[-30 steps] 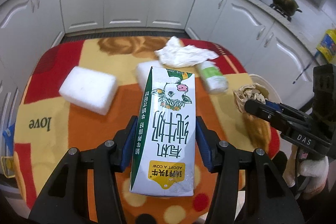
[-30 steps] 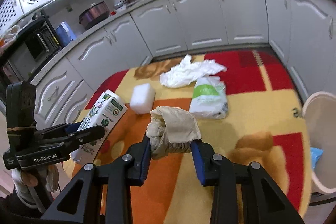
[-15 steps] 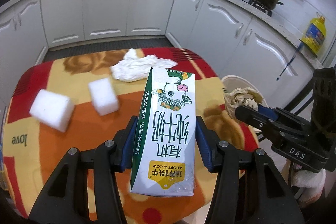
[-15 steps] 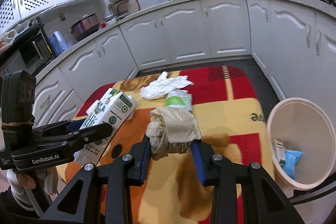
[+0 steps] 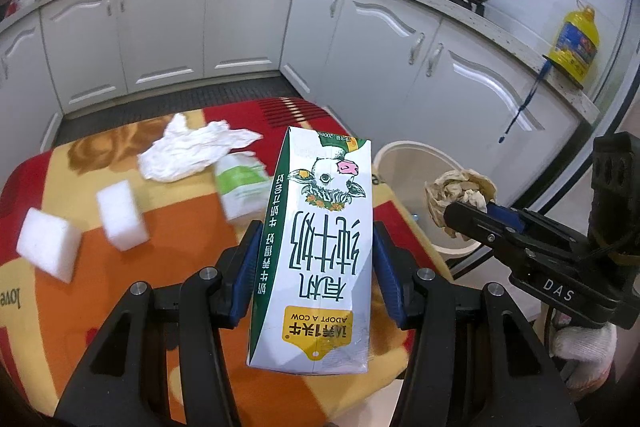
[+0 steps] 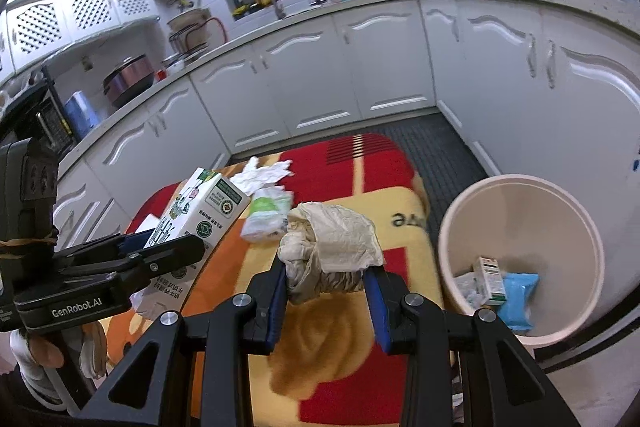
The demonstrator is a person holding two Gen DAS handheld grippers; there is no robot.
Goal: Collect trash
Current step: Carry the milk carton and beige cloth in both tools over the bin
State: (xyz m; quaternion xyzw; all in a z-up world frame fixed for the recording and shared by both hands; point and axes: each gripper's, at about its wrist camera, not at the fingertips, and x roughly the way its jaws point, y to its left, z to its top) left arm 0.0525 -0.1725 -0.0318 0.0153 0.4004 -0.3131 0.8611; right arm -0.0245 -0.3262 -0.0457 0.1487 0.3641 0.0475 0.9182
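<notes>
- Over the last second you have swung both tools away from the middle of the table (image 5: 192,247) toward its right-hand edge; the bin (image 6: 520,239), which was barely in the right wrist view, now fills that view's right side, with its open mouth facing up.
- That puts you, I judge, at the drop-off stage: both loads are lifted and the bin sits just beyond the table edge, on the floor.
- Your left gripper (image 5: 314,267) is clamped on the milk carton (image 5: 320,227), which stands up between the blue pads, clear of the tablecloth.
- Your right gripper (image 6: 326,283) is pinched on the crumpled brown paper wad (image 6: 332,243), which from the left wrist view hangs over the near rim of the bin.
- Count in the tools: one carton, one paper wad.
- Count left on the table: two white foam blocks (image 5: 120,215), one crumpled white tissue (image 5: 192,151), one green-and-white packet (image 5: 240,187) beside the tissue.
- Count in the bin already: one small box (image 6: 490,279), one blue packet (image 6: 516,291), and some pale scraps I cannot make out.
- The wad is closer to the bin than the carton, so it looks the easier to let go first.
</notes>
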